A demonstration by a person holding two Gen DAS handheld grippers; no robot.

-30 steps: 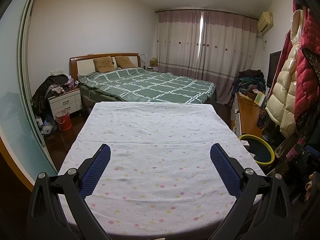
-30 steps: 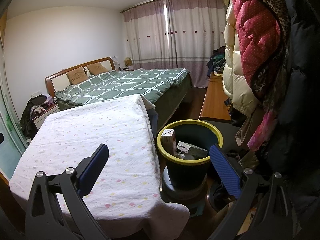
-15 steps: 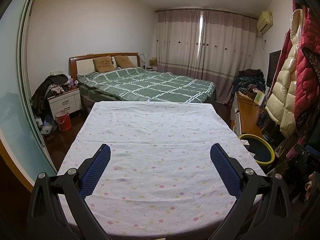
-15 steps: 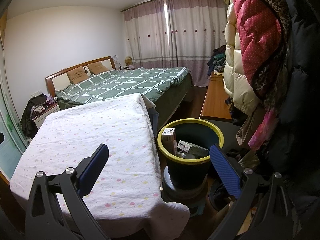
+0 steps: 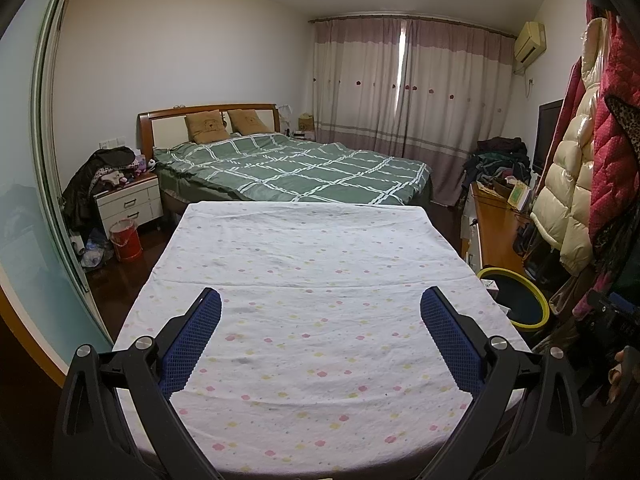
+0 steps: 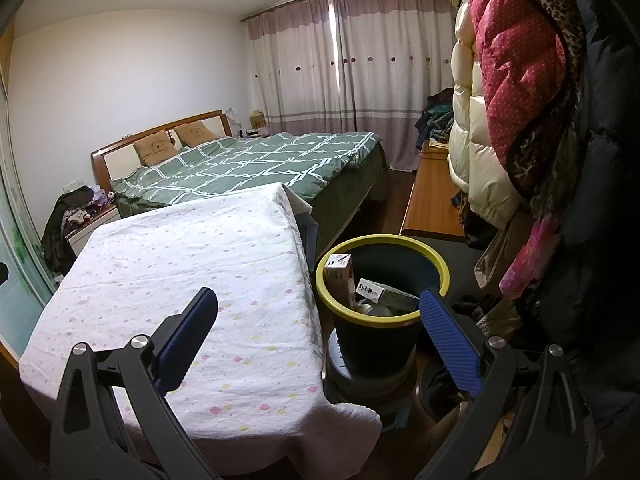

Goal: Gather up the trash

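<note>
Bin [image 6: 380, 280] sits just ahead of the right gripper [image 6: 318, 316], nearer its right finger; boxes [image 6: 386, 294] inside. Both sets of fingers spread, empty; left gripper [image 5: 320, 312] faces a bare surface [image 5: 312, 264].

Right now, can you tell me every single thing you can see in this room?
table cloth: one, white with pink and yellow spots, over the near table.
trash bin: one, dark with yellow rim, right of the table.
boxes: at least two, white and tan, inside the bin.
bed: one, green checked quilt, beyond the table.
pillows: two, tan, at the headboard.
nightstand: one, white, left of the bed.
red bucket: one, on the floor by the nightstand.
curtains: pink and white, back wall.
coats: several, cream, red, dark, hanging right.
left gripper: open, empty, over the cloth.
right gripper: open, empty.
</note>
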